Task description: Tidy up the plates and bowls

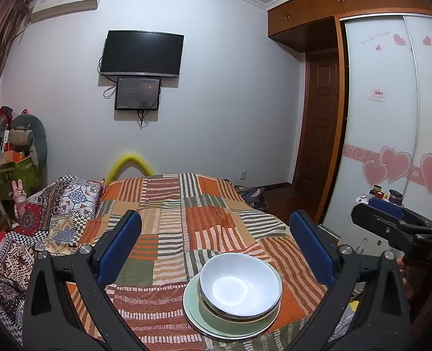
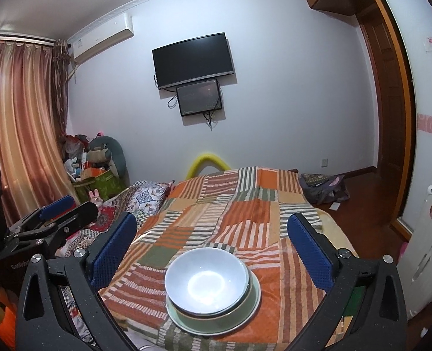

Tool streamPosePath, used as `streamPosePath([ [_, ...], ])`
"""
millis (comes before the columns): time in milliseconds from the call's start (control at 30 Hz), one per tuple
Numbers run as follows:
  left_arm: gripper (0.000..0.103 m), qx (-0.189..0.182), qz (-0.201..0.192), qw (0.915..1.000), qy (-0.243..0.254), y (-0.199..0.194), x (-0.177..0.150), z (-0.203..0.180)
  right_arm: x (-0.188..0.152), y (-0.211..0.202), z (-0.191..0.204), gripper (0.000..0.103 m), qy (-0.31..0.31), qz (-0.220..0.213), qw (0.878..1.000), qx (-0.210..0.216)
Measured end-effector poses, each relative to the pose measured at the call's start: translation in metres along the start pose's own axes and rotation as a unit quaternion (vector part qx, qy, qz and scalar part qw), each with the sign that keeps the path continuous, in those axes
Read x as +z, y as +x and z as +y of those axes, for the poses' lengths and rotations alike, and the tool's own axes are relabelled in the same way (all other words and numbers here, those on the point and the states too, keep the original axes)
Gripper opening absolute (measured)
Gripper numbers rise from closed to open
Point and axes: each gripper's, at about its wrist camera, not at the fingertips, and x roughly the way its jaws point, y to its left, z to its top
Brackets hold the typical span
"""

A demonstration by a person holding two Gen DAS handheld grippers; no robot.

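Left gripper [image 1: 214,244]: jaws wide apart, nothing between the pads. Right gripper [image 2: 211,247]: same, jaws wide apart and empty. Each gripper also shows at the edge of the other's view, side on, off to the side of the stack.

One stack on the bed [image 1: 169,204], near its front edge: one white bowl [image 1: 241,285] on top, nested in what looks like a second, green-sided bowl [image 2: 245,310], on one pale green plate [image 1: 195,313]. Whether more pieces sit under the white bowl is hard to tell.

In the left wrist view the stack lies below and right of centre between the jaws, nearer the right pad, touching neither. In the right wrist view it lies low and roughly centred between the jaws, apart from both.

Bed cover is an orange, green and cream striped patchwork. One TV [image 1: 142,54] on the far wall, one smaller screen [image 1: 137,93] under it.
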Motion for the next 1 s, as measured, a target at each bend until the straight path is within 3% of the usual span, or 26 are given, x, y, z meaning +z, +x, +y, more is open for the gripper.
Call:
streamPosePath([
  [1000,0.103,-0.002,0.008,1.0,0.001,0.0007,-0.0032,0.0006,-0.0004,-0.0065,-0.0017,0.103,0.007,-0.001,1.0,0.007],
])
